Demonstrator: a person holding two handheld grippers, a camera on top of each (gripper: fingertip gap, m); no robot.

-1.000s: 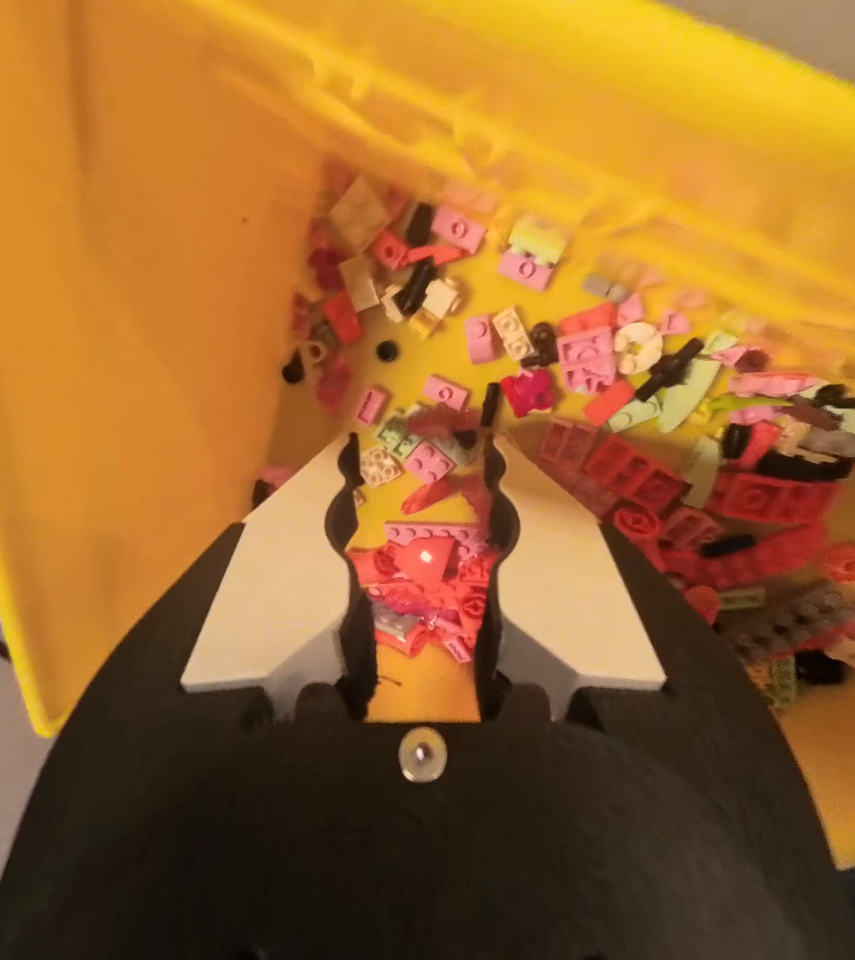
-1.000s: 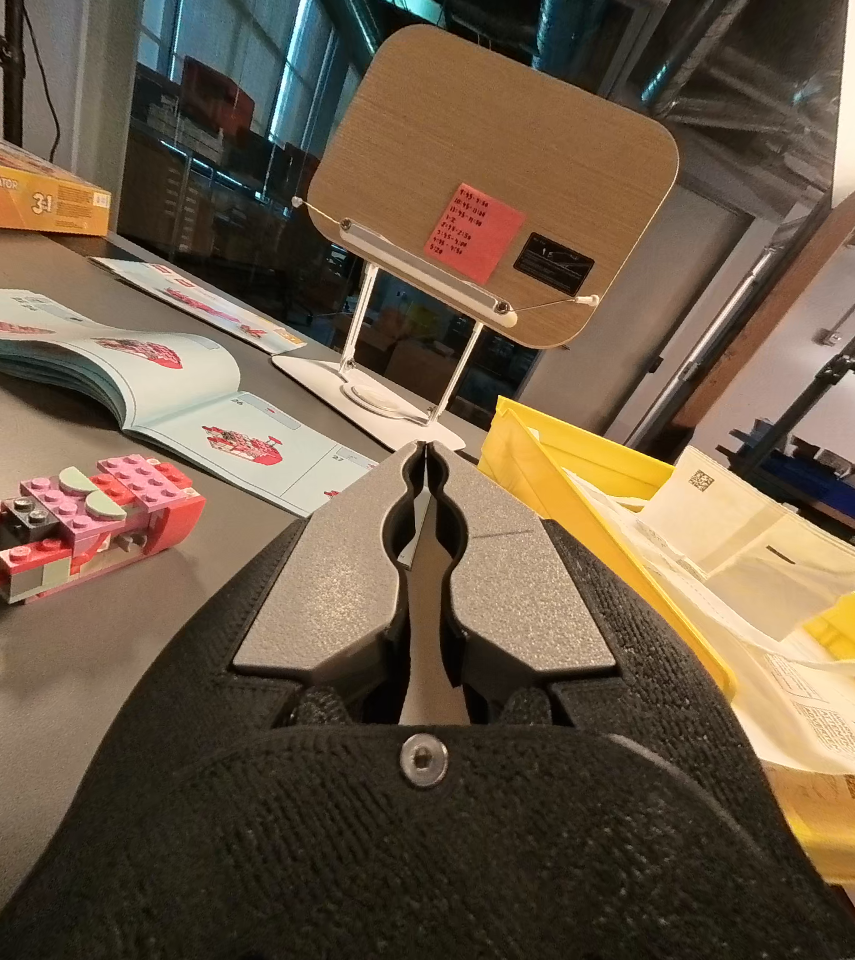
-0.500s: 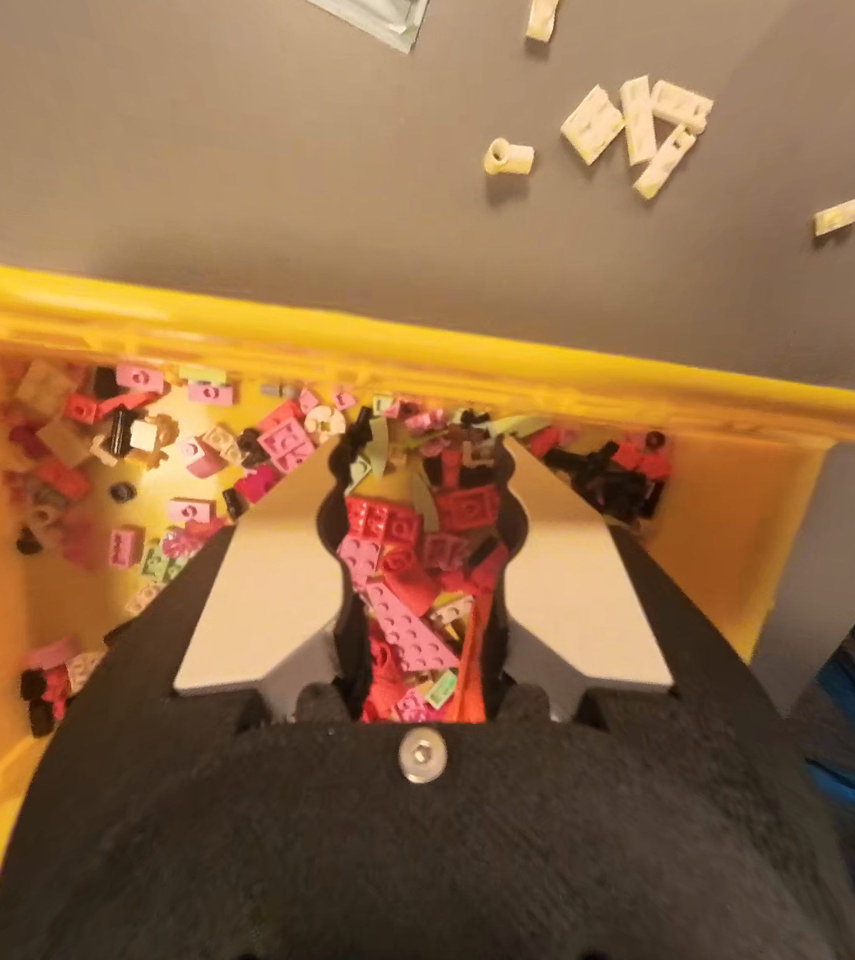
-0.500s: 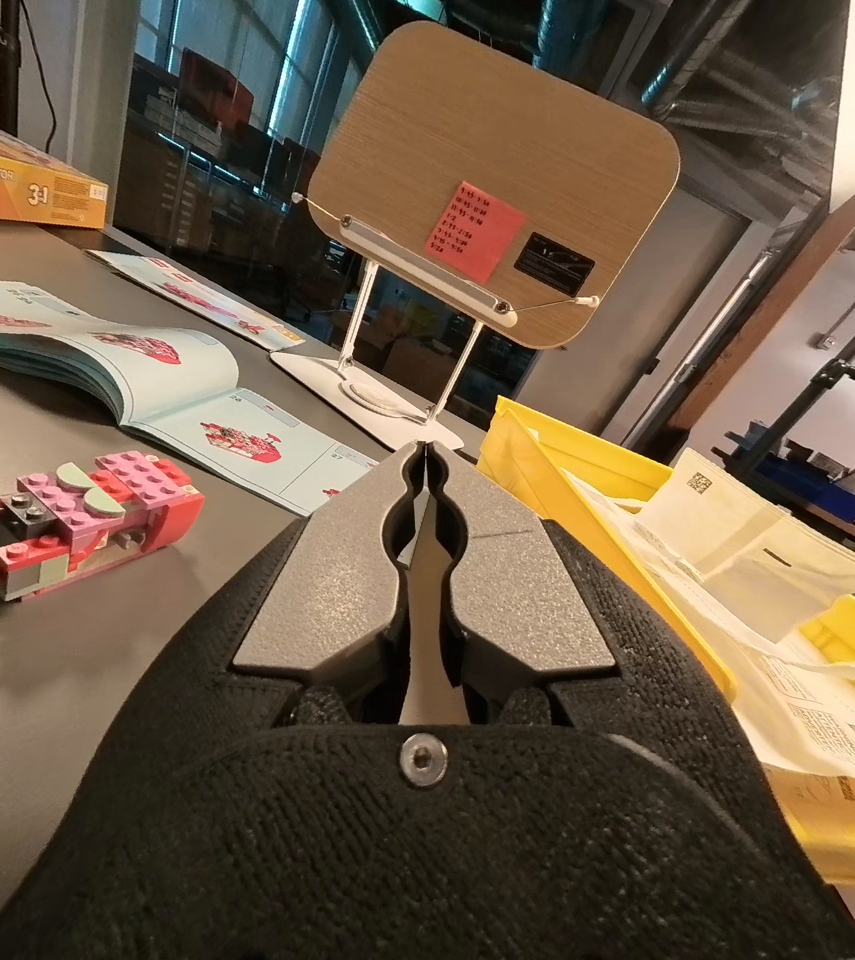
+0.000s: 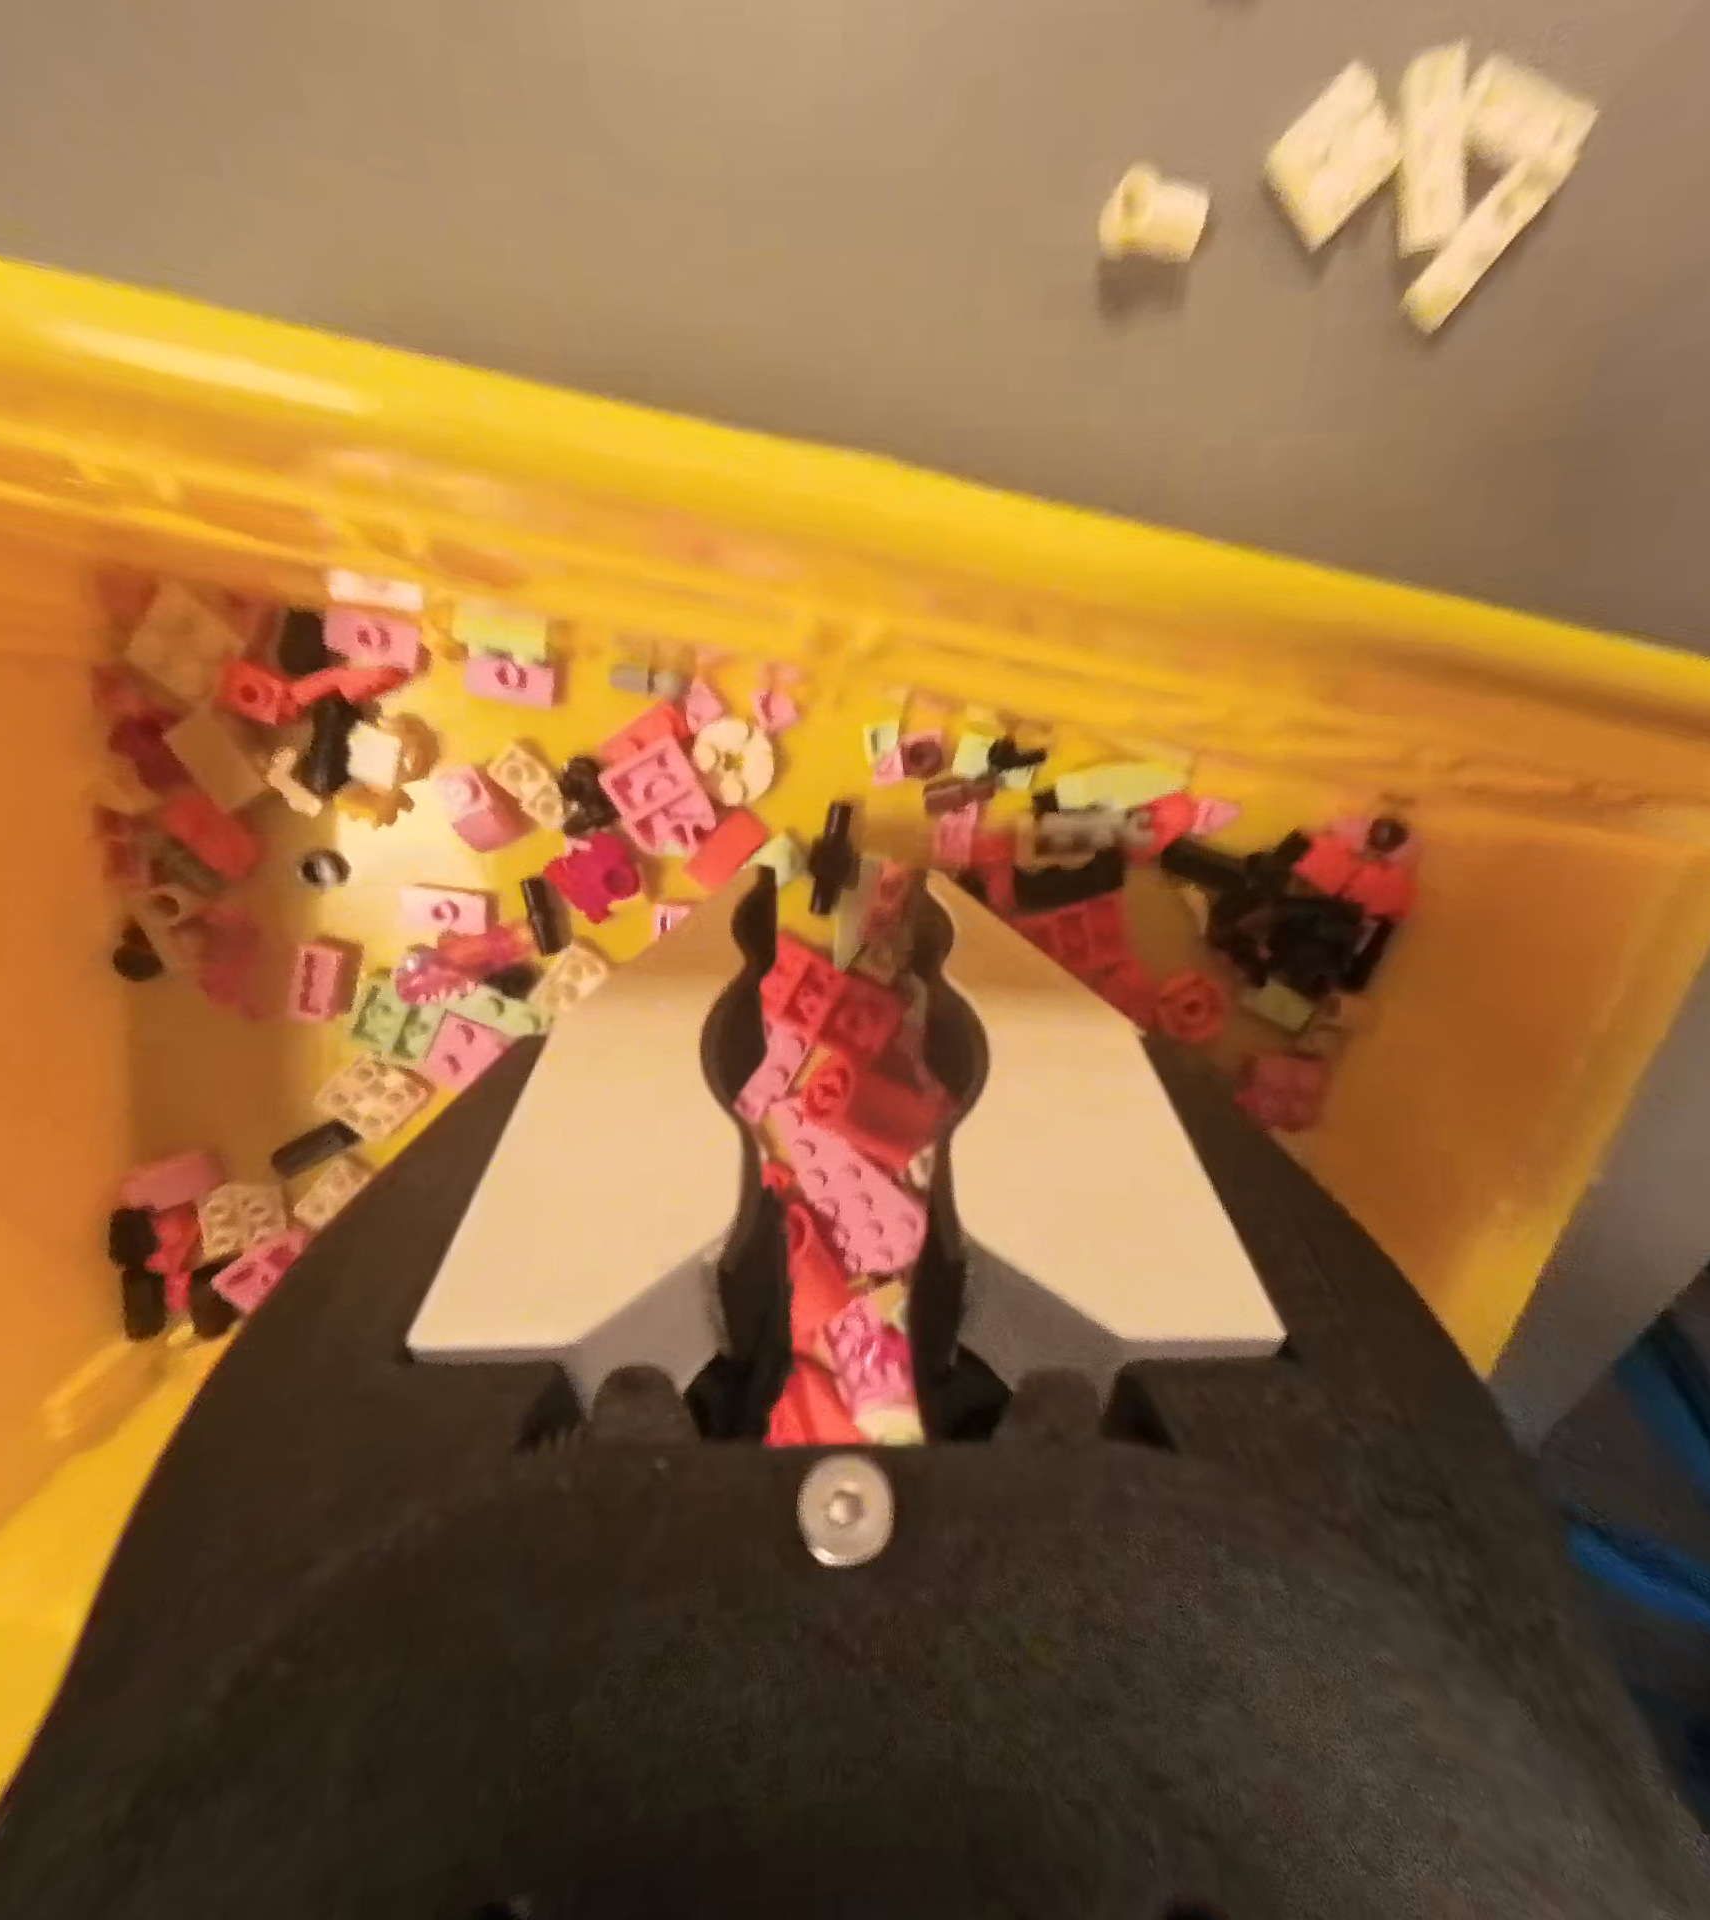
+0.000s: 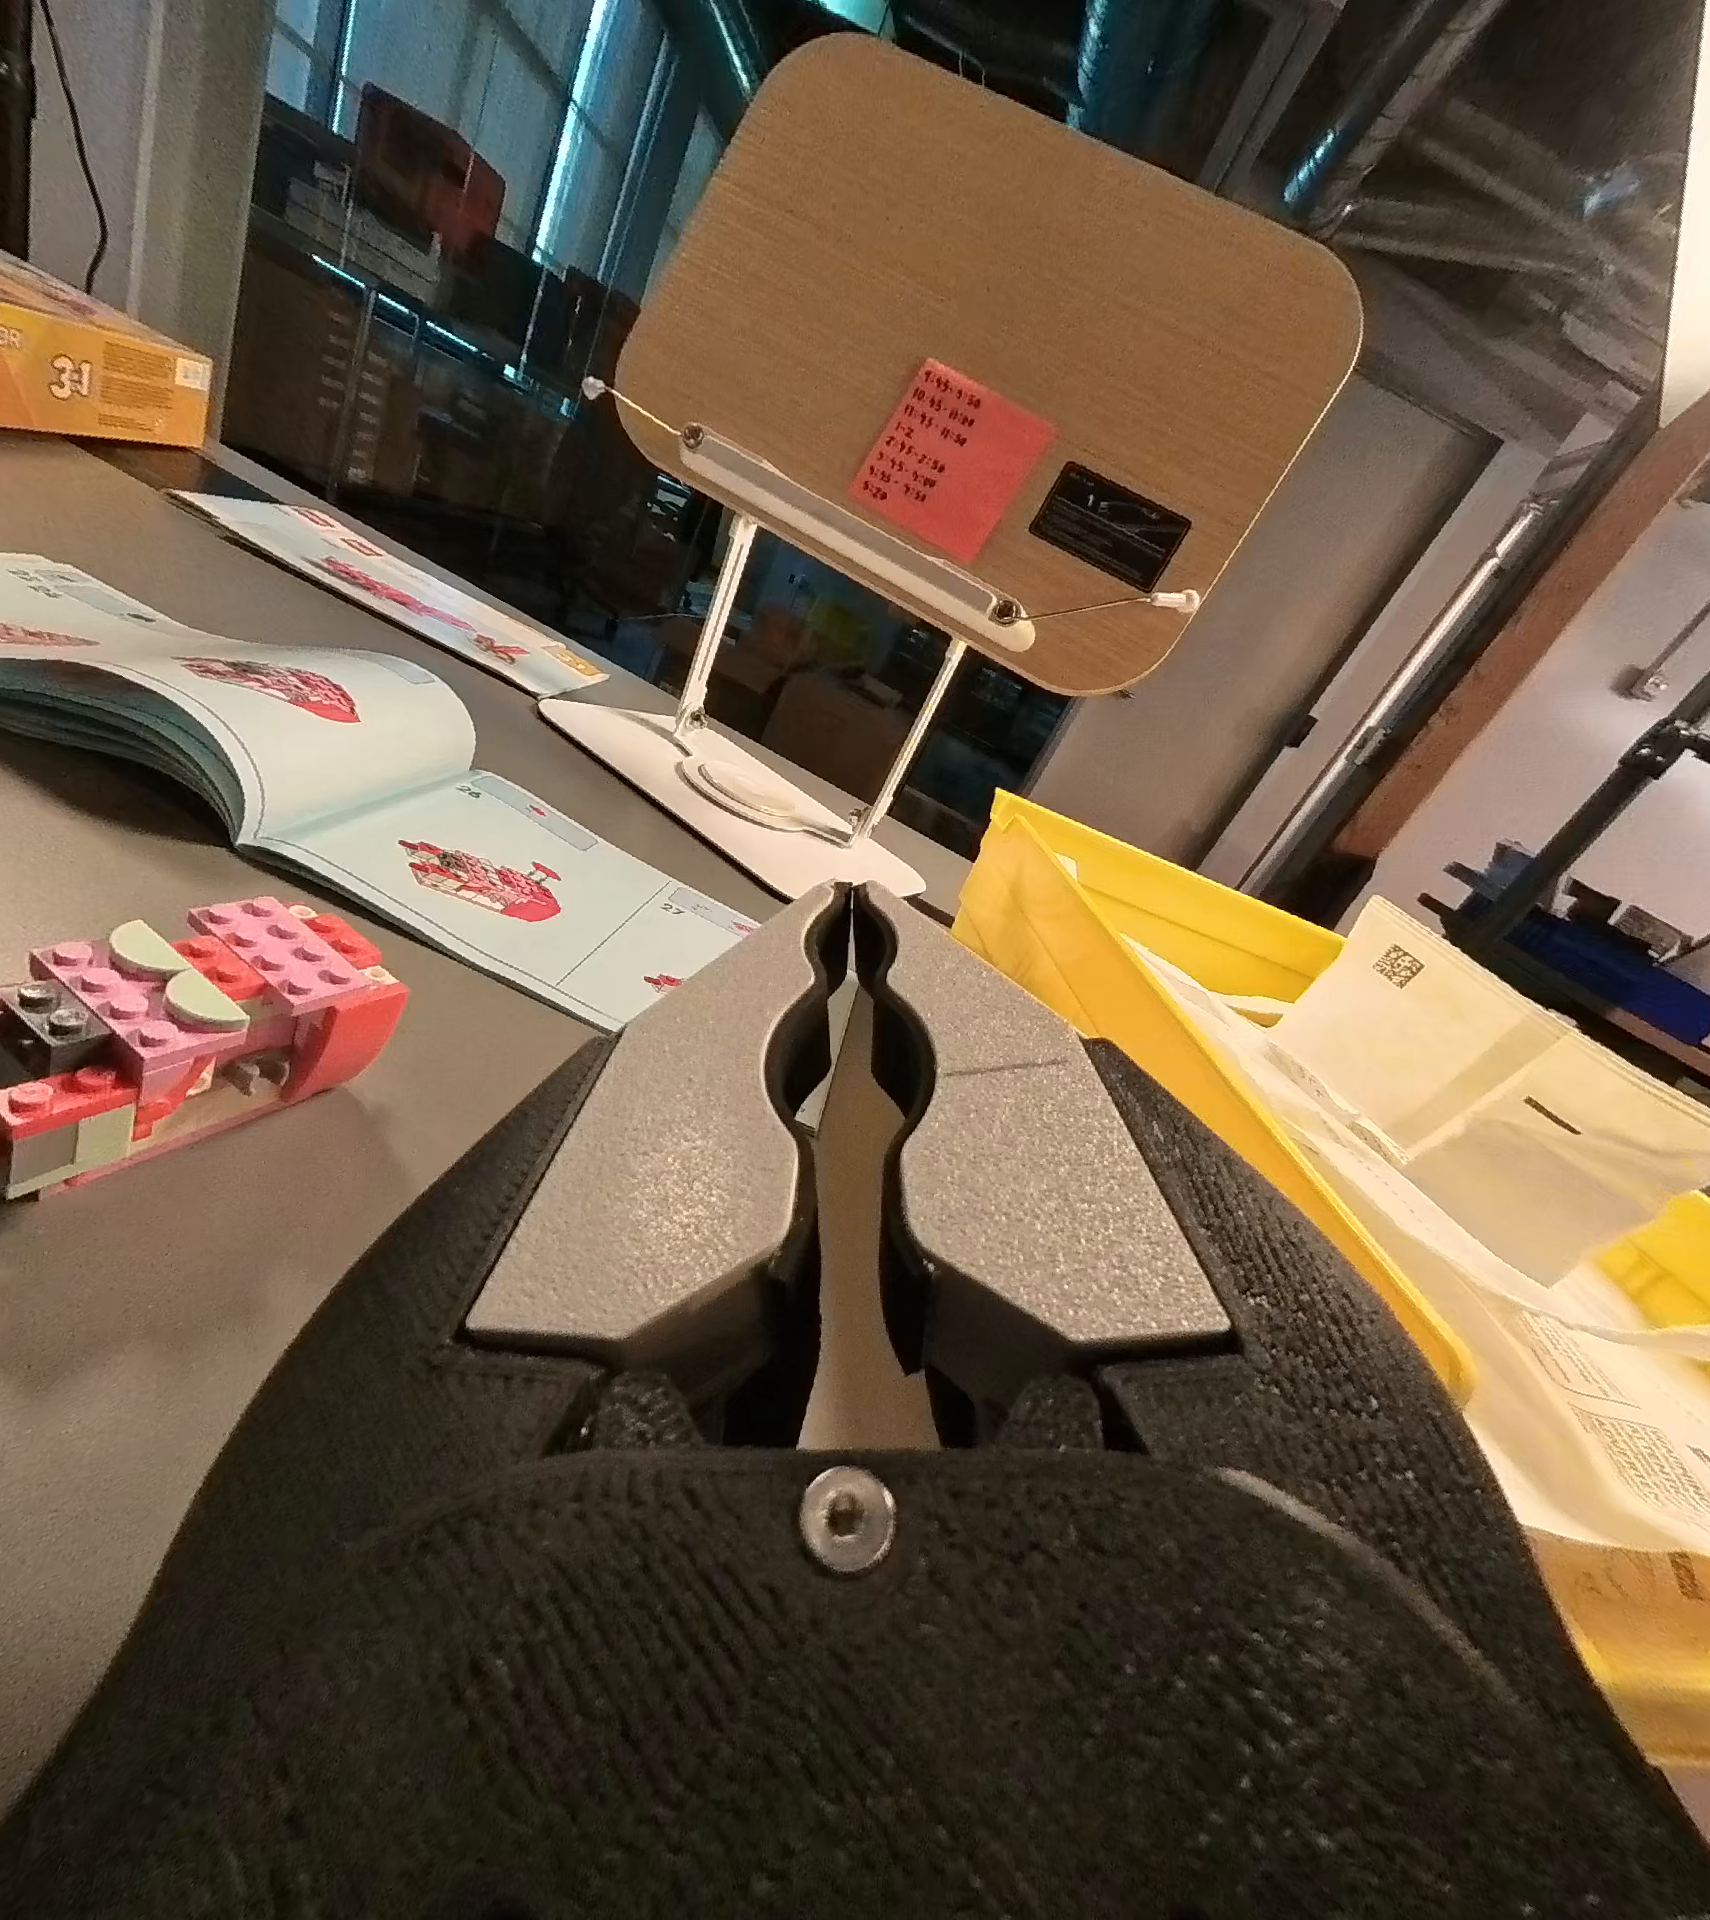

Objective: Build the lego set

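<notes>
Left tongs apart over bricks in yellow bin.

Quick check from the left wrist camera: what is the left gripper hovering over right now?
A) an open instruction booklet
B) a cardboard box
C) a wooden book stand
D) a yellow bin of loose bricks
D: the left gripper points into the yellow bin over loose bricks.
</notes>
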